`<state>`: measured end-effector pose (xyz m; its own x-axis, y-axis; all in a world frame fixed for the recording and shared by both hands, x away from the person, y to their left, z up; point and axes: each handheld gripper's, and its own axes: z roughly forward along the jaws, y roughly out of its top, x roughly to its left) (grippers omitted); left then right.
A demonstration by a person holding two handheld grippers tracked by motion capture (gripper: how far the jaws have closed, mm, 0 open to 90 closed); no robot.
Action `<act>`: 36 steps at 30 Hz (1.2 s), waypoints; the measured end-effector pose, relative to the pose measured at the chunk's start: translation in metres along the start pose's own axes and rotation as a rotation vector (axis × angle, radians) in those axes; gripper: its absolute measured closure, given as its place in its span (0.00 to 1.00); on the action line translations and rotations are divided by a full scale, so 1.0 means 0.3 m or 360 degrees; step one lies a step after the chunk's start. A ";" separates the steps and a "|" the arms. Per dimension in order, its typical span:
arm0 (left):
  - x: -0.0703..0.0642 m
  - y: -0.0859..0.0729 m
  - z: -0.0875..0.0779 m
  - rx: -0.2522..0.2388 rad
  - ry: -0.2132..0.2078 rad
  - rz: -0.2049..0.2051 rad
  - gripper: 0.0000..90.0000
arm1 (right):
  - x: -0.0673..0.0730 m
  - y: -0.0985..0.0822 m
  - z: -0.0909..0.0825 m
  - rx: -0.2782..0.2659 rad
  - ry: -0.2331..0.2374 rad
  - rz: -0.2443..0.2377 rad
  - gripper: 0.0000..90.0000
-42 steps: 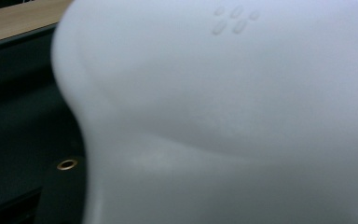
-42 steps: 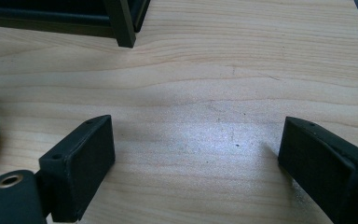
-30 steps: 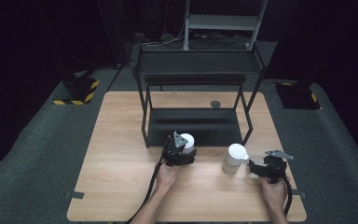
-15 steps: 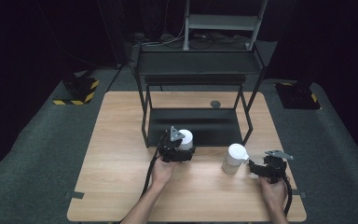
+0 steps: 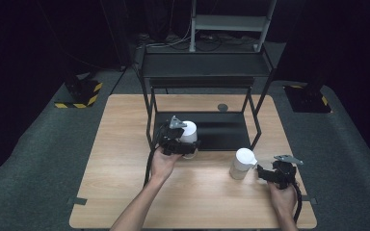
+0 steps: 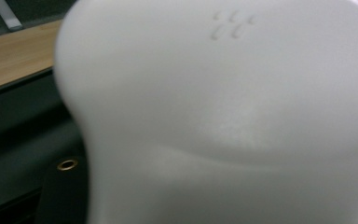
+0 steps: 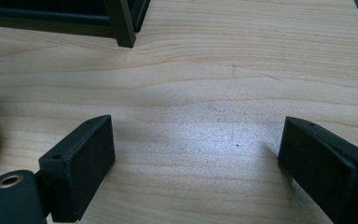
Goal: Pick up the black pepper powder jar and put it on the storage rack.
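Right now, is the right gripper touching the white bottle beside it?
Apart. The right gripper view shows the right gripper open over bare table; the white bottle stands aside.

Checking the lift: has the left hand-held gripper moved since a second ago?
Yes. The left hand-held gripper, shut on the white container, has moved up toward the black rack.

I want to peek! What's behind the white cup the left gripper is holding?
Behind the white cup stands the black metal rack, with its dark bottom shelf just past it. The cup hides part of that shelf, so anything there stays unseen.
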<state>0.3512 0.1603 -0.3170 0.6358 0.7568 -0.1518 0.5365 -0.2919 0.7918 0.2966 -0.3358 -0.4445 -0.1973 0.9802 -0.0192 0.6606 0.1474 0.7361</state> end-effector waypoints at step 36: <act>0.007 0.480 -0.260 0.0003 -0.0062 0.0127 0.34 | 0.000 0.000 0.000 0.0000 0.0000 0.0001 0.11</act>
<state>0.3865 0.1654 -0.1570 0.6978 0.7076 -0.1112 0.4842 -0.3517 0.8011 0.2967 -0.3358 -0.4445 -0.1971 0.9802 -0.0186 0.6609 0.1468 0.7359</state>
